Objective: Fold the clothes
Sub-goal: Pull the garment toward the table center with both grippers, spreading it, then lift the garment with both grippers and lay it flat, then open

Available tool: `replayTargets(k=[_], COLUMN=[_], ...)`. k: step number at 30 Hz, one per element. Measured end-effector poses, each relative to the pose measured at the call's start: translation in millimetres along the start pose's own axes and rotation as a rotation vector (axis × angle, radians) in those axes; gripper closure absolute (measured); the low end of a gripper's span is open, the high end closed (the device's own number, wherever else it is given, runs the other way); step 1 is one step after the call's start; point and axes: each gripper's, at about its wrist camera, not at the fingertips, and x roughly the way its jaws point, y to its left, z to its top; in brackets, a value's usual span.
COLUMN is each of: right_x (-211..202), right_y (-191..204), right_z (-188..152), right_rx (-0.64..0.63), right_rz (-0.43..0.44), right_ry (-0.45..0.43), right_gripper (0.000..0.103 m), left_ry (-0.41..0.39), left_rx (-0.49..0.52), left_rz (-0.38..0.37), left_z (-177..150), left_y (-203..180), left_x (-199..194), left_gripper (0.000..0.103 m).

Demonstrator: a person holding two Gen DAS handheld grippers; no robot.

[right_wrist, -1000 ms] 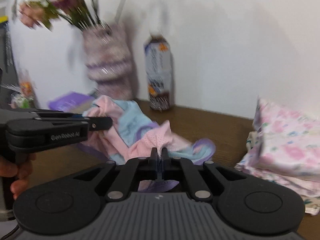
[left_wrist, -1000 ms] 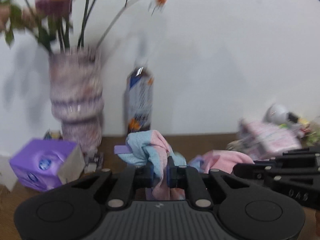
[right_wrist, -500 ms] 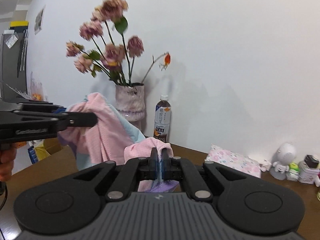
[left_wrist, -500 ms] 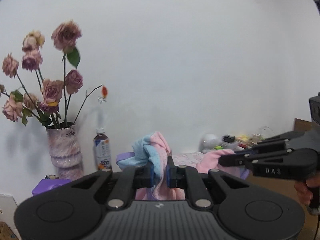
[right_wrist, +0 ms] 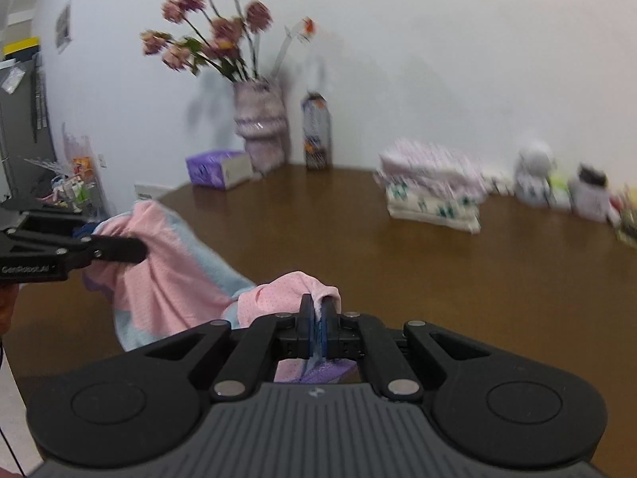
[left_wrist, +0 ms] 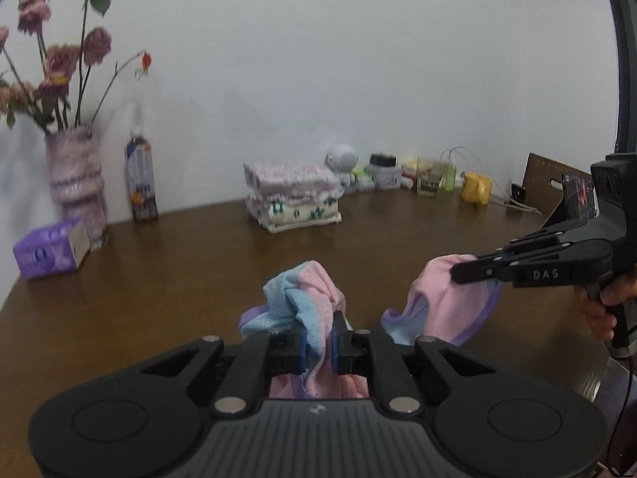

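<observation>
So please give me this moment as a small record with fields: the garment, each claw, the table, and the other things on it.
garment: pink and blue garment, bunched, held above the table between both claws
left claw: shut on one bunched end
right claw: shut on another pink end
table: brown wooden table
folded pile: stack of folded clothes near the wall
near wall, left: vase of flowers, bottle, purple tissue box
near wall, right: yellow mug, small items, too small to identify

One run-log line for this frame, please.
phase: garment lifted | left gripper: shut on pink and blue mesh garment | right gripper: shut on same garment | folded stack: on brown table
</observation>
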Motion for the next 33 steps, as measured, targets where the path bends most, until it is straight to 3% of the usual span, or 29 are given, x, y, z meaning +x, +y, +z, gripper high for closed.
replayTargets(k=[11, 25, 33], right_x=[-10, -11, -9], right_y=[-39, -66, -73], right_z=[-58, -85, -91], right_rx=[0.123, 0.174, 0.182], right_rz=[-0.072, -0.173, -0.185], right_ry=[0.055, 0.102, 0.113], right_gripper=[0.101, 0.101, 0.100], left_ry=[0.071, 0.112, 0.118], left_rx=[-0.040, -0.082, -0.097], left_rz=[0.040, 0.064, 0.036], left_z=[-29, -48, -52], left_y=[8, 22, 26], left_x=[3, 7, 4], left_gripper=[0.093, 0.093, 0.092])
